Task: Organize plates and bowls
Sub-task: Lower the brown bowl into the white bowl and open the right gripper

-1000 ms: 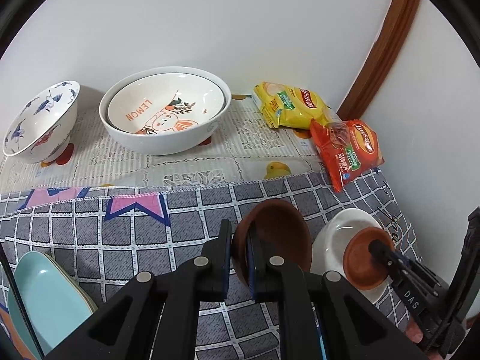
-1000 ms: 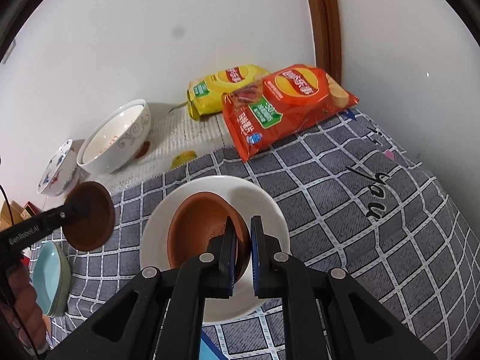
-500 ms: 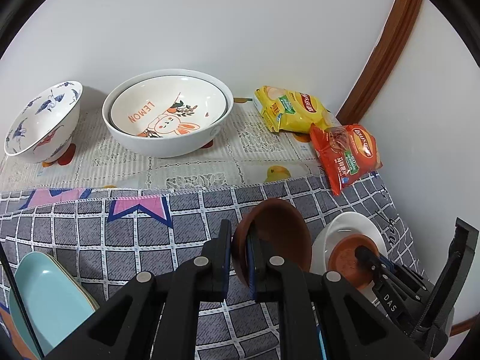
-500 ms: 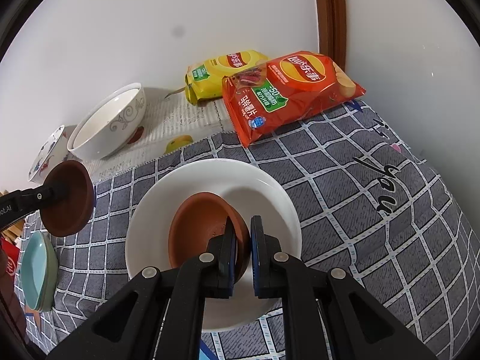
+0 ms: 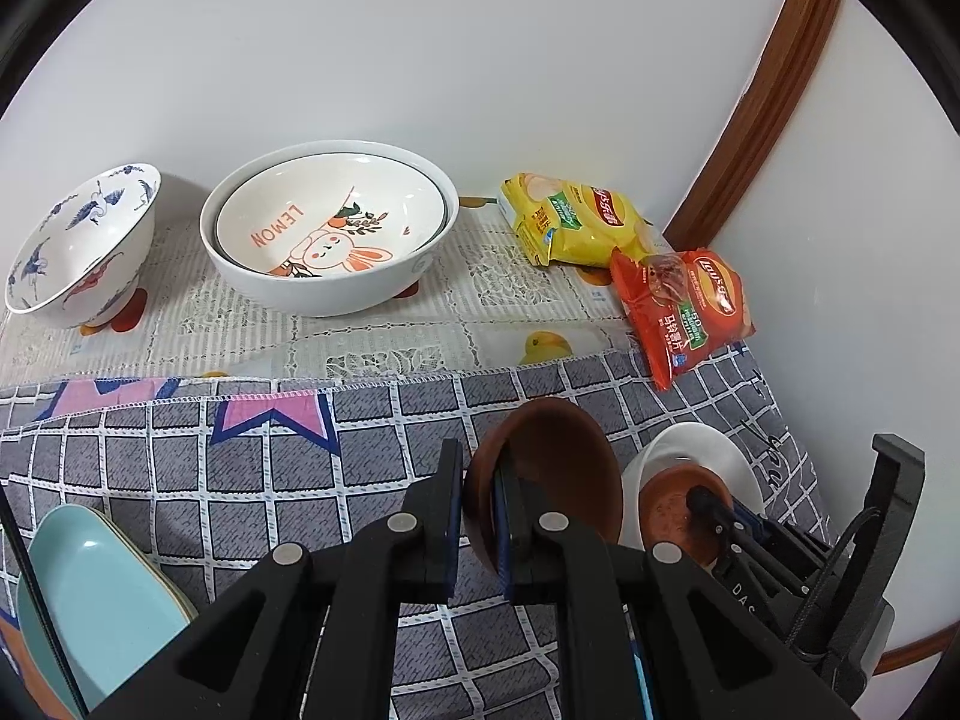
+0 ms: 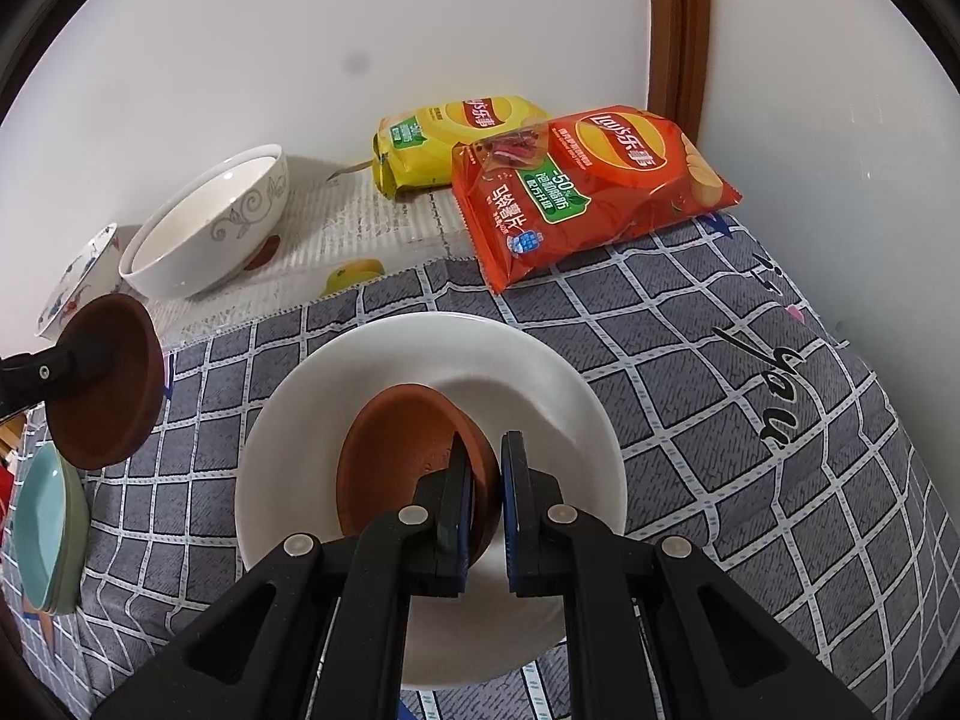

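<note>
Left hand-held gripper point(image 5: 478, 513) pinches a dark brown saucer point(image 5: 552, 474) tilted on edge above the counter point(image 5: 240, 480). Just right, the right hand-held gripper point(image 6: 483, 483) clamps the terracotta saucer point(image 6: 408, 456) in the white plate point(image 6: 540, 384), likely the stacking target.

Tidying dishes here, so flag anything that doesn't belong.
Two crisp bags, a yellow one and a red one, lie at the table's far corner among the crockery; nothing looks spilled or broken.
</note>
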Motion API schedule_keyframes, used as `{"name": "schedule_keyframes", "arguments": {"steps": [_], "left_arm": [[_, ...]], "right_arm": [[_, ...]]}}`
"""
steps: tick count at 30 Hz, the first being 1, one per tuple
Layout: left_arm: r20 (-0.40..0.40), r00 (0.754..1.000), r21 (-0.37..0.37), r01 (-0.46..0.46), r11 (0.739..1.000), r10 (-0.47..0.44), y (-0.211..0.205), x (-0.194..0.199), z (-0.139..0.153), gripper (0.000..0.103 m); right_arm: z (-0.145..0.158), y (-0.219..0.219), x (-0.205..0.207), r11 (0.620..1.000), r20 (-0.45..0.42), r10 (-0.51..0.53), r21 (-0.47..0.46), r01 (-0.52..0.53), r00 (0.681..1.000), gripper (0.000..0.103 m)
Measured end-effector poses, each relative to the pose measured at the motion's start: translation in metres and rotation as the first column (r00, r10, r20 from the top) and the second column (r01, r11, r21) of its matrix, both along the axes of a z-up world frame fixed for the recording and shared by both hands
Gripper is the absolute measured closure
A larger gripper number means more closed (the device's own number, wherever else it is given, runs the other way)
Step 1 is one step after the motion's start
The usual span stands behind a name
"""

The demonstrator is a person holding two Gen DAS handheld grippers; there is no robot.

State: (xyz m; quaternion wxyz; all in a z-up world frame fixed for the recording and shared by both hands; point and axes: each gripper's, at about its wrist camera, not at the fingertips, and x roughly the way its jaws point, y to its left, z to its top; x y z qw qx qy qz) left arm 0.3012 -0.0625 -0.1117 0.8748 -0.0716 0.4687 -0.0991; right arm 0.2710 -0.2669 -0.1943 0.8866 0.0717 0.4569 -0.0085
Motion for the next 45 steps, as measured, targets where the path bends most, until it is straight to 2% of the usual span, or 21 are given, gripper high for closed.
{"name": "schedule_keyframes", "arguments": {"steps": [16,26,36,45], "left_arm": [[-0.006,1.0,0.002,0.004,1.0,-0.004,-0.001,0.0,0.0,0.093],[-0.011,1.0,0.005,0.007,1.0,-0.007,-0.003,0.0,-0.003,0.093],[-0.014,1.0,0.006,0.01,1.0,-0.01,-0.001,0.0,-0.003,0.093],[-0.013,1.0,0.001,0.005,1.0,-0.005,0.002,0.0,-0.002,0.093]], "right_arm": [[-0.003,0.019,0.002,0.979,-0.025,0.015,-0.203,-0.02,1.0,0.094],[-0.006,0.017,0.006,0.981,-0.054,0.03,-0.19,-0.04,0.998,0.092],[-0.008,0.025,0.01,0.97,-0.099,0.087,-0.218,-0.106,0.991,0.089],[-0.009,0.025,0.011,0.967,-0.102,0.104,-0.223,-0.124,0.989,0.089]]}}
